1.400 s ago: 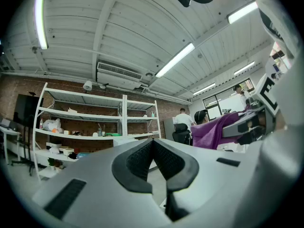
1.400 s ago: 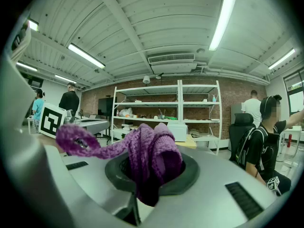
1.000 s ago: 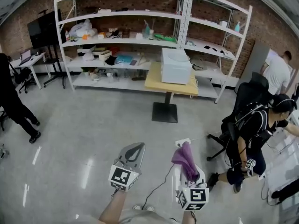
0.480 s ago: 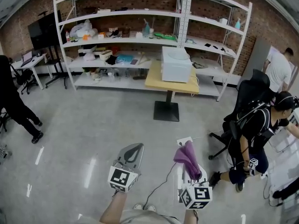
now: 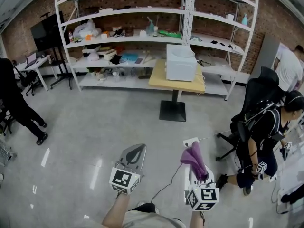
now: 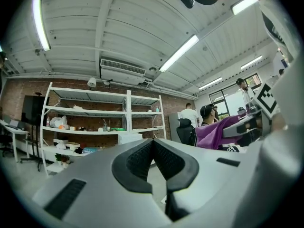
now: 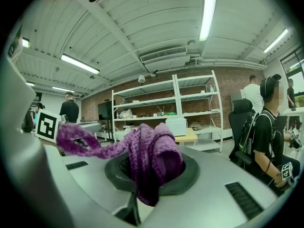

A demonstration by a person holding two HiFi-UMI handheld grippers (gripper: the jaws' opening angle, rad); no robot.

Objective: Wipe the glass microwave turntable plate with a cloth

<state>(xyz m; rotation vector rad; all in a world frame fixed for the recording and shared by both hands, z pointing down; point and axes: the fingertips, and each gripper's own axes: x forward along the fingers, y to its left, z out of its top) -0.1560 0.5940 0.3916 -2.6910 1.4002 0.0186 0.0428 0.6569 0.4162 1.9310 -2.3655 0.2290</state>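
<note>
The person stood well apart from the yellow bench (image 5: 160, 81), so both tools were carried low over the bare floor (image 5: 95, 127), apparently in transit and not yet working. The left tongs (image 5: 135, 152) were pressed together with nothing between them; in the left gripper view the dark pads met at a seam (image 6: 153, 145). They probably rode closed simply because they had no job yet, though they may be wanted later to steady the plate. The right tongs (image 5: 194, 165) pinched a purple knitted cloth (image 5: 192, 155). The right gripper view showed it bunched in the bite (image 7: 153, 156) with a loose tail trailing off to one side. Holding it by a gathered fold like that left a soft wad forward of the tips, which suits wiping. The white microwave (image 5: 180, 65) sat on the bench in front of the white shelving (image 5: 123, 37). A pale round shape lay on its top and may have been the glass turntable plate, but at that range I could not tell. A seated person (image 5: 263, 127) in an office chair was off to the right, clear of the straight path to the bench. By my judgement no wiping had begun, and the approach came first.
</note>
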